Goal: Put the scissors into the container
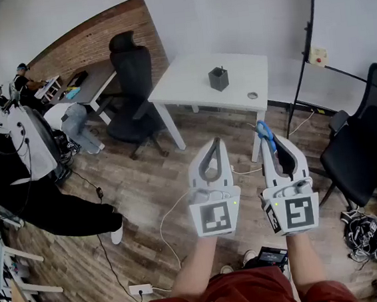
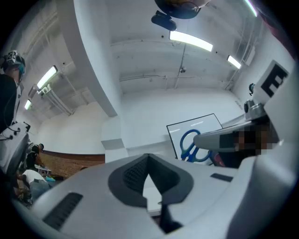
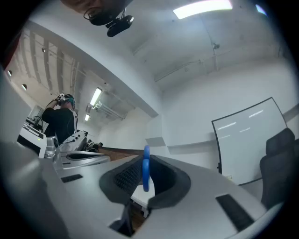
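From where I stand, the white table (image 1: 188,80) is well ahead of both tongs, across a stretch of wood floor. The dark container (image 1: 218,79) sits on it, open at the top, a little left of the line the right tongs point along. The left tongs (image 1: 215,144) are pressed together at the tips with nothing in them. The right tongs (image 1: 273,143) are pinching the blue-handled scissors (image 1: 265,132). The handle loop sticks out past the tips and sits edge-on between the pads in the right gripper view (the blades I can't make out).

The step in hand looks like the carry. I'd close the distance to the table first, with a firm pinch so the scissors don't swivel. Then bring the tips right over the container's mouth, line the scissors up with it, lower them in, and only then let the pads part. The left tongs could steady the container if it threatens to tip.
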A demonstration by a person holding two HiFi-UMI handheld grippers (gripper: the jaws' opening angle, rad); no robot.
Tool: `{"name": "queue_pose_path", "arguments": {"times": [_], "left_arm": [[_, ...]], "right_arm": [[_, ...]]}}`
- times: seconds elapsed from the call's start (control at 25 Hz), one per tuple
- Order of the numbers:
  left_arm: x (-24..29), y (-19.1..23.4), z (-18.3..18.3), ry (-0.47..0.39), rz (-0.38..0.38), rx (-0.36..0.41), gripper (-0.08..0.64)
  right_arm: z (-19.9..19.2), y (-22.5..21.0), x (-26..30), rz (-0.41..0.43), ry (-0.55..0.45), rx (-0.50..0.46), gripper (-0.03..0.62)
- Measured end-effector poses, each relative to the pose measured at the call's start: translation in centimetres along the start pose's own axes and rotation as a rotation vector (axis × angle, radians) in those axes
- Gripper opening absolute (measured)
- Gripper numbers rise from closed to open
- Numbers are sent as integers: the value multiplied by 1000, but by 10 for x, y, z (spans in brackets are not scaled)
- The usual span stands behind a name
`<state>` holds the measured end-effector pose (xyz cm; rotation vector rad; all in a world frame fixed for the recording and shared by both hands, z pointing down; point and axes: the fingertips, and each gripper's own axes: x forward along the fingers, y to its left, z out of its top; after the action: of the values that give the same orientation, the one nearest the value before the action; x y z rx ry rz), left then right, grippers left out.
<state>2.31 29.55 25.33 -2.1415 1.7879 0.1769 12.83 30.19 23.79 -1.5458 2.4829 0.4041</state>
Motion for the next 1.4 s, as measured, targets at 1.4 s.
{"name": "queue_pose_path", "arguments": {"times": [1.4], "left_arm": [[-12,-59,17,2,16,6,12]], "right_arm": [[3,-42,-36,1,-56,64,49]]}}
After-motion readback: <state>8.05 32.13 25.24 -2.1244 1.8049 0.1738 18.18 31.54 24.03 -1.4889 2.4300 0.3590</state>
